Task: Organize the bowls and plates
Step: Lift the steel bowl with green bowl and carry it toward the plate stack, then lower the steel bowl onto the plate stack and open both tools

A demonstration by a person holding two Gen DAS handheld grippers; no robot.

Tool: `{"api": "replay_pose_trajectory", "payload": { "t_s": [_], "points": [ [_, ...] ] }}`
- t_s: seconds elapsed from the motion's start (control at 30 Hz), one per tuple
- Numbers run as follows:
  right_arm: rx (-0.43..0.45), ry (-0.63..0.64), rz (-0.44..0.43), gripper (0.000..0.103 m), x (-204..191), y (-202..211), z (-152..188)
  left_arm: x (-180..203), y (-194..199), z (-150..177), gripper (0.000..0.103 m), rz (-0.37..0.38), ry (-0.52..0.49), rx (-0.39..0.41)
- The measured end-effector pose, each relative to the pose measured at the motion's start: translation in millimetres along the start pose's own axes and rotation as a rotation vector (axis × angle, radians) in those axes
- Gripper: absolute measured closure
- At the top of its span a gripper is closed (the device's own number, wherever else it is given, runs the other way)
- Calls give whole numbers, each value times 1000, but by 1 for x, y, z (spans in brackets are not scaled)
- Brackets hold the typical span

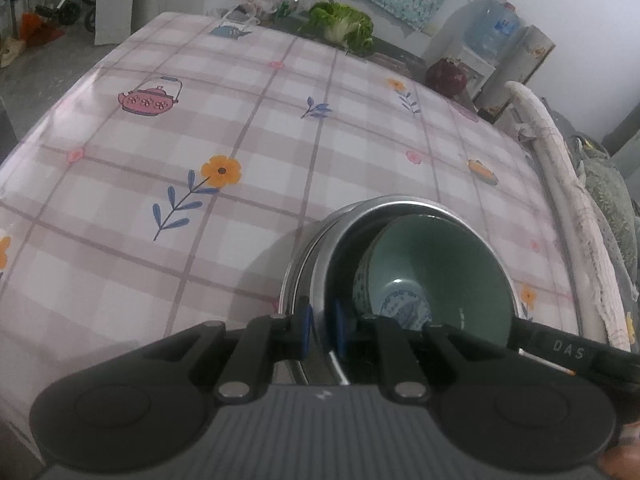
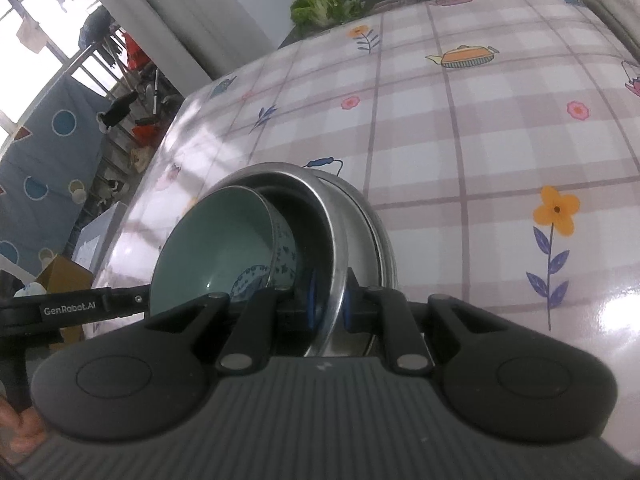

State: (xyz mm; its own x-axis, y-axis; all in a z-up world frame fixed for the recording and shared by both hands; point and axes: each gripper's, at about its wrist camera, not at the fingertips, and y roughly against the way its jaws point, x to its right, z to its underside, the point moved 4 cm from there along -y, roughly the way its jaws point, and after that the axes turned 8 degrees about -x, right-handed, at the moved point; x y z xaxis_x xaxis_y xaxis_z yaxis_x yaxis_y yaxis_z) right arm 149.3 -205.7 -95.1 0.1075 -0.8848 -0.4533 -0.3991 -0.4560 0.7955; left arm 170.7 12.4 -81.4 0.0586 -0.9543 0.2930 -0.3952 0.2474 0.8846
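1. On the left side of the table, a glossy cloth covers the top: pale pink and white checks, printed with teapots, orange flowers and blue leaf sprigs.
2. Over this cloth the left gripper points down at a slant, its blue pads pinched onto the thin rim of the steel bowl, one pad outside the wall and one inside.
3. That steel bowl is round, smooth and shiny, and it appears to sit nested in a second metal dish whose rim shows just outside it.
4. Inside the steel bowl lies a ceramic bowl, tilted on its side against the wall; its inside is plain sea-green glaze, its outside white with a blue pattern.
5. From the other side, the right gripper is clamped the same way onto the steel rim, blue pads on either face of it.
6. Whether the stack rests on the cloth or hangs just above it cannot be told.
7. At the far edge of the table sit a leafy green cabbage and a dark red, rounded pot.
8. Further right stands a blue water jug on a white dispenser, and a padded rail wrapped in worn pale fabric runs along the table's right edge.
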Motion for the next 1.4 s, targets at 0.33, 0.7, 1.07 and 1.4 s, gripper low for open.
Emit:
{"api": "replay_pose_trajectory", "payload": {
  "t_s": [0.33,0.7,1.07,1.4],
  "points": [
    [-6,6,-1,90,-3,2,6,-2,10,5,90,-4,-16,19],
    [69,82,86,74,-9,25,5,17,43,9,45,-118,-145,181],
    [187,129,106,23,-23,70,26,24,72,19,20,-165,-177,242],
    [250,111,84,18,-33,99,60,34,92,38,11,-202,-224,282]
  ]
}}
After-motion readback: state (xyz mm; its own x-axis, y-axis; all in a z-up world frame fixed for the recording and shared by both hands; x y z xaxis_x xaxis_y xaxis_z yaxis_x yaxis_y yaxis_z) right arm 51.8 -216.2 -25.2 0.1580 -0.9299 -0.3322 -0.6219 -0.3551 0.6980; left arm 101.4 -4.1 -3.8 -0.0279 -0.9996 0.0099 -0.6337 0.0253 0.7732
